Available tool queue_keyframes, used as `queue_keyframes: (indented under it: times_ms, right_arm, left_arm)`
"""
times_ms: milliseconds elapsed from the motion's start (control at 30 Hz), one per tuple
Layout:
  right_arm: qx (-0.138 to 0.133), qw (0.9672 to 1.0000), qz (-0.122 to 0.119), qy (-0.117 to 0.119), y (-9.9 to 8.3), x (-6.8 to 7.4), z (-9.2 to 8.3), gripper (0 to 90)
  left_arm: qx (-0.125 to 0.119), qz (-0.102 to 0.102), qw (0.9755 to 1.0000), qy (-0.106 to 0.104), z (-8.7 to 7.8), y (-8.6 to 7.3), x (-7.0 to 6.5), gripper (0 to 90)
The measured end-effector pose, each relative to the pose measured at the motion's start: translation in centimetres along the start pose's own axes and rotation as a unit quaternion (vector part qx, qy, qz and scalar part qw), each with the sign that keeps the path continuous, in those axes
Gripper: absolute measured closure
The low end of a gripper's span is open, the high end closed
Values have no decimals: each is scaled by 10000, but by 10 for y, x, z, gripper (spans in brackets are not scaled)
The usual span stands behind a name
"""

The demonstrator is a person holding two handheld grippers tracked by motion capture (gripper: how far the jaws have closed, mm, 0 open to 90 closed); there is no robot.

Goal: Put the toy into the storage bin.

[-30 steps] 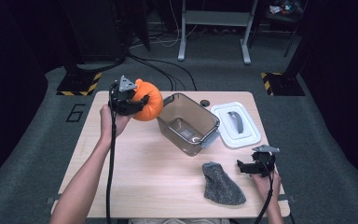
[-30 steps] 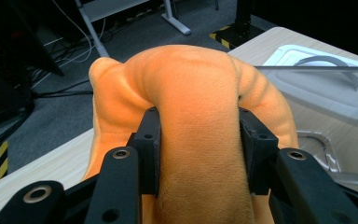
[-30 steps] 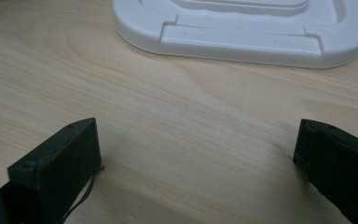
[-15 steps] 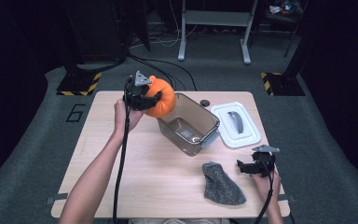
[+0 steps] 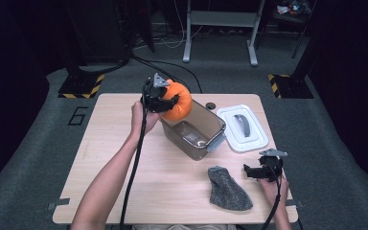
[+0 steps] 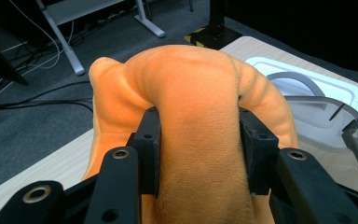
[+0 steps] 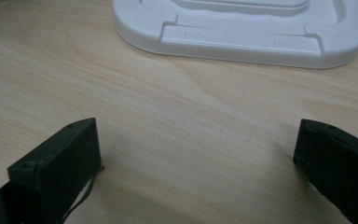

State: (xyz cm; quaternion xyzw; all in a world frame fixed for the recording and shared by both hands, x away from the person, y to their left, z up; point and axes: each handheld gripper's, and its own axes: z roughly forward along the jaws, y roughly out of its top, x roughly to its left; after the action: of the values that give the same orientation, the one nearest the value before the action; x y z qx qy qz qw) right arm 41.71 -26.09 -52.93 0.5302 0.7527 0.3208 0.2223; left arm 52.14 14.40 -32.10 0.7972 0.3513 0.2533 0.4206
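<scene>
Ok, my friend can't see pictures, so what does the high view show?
A person's left gripper squeezes a soft orange pumpkin toy above the near corner of a clear plastic box on a wooden table. A white lid lies right of the box, a grey cloth near the front, and the right gripper rests open beside it.

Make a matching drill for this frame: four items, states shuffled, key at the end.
Items:
1. orange plush
2. clear bin
3. white lid
4. grey cloth

States:
A. lying flat on the table, right of the bin
B. squeezed in the left claw, above the bin's far corner
C. crumpled on the table near the right claw
D. open, standing mid-table

Pairs: 1-B, 2-D, 3-A, 4-C
</scene>
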Motion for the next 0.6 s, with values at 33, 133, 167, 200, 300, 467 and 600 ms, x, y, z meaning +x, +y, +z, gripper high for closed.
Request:
queue_keyframes:
  times_ms: [33, 133, 167, 200, 300, 467, 600]
  right_arm:
    - [2, 10000, 3, -1, 0, 0, 0, 0]
    - [-8, 10000, 21, -4, 0, 0, 0, 0]
    - [-8, 10000, 22, -5, 0, 0, 0, 0]
    - [-7, 10000, 21, -4, 0, 0, 0, 0]
    - [-8, 10000, 22, -5, 0, 0, 0, 0]
    - [-9, 10000, 19, -4, 0, 0, 0, 0]
    - [-9, 10000, 17, -4, 0, 0, 0, 0]
  left_arm:
    - [14, -20, 10000, -34, 3, 0, -3, 585]
    - [40, -50, 9999, -99, 10, 0, -7, 585]
    - [57, -33, 9999, -103, 11, 0, -7, 585]
    - [58, -47, 9999, -122, 13, 0, -8, 585]
    - [63, -115, 9998, -156, 17, -1, -12, 585]
    - [111, -133, 9996, -221, 22, -3, -17, 585]
    - [155, -177, 9993, -288, 27, -6, -19, 585]
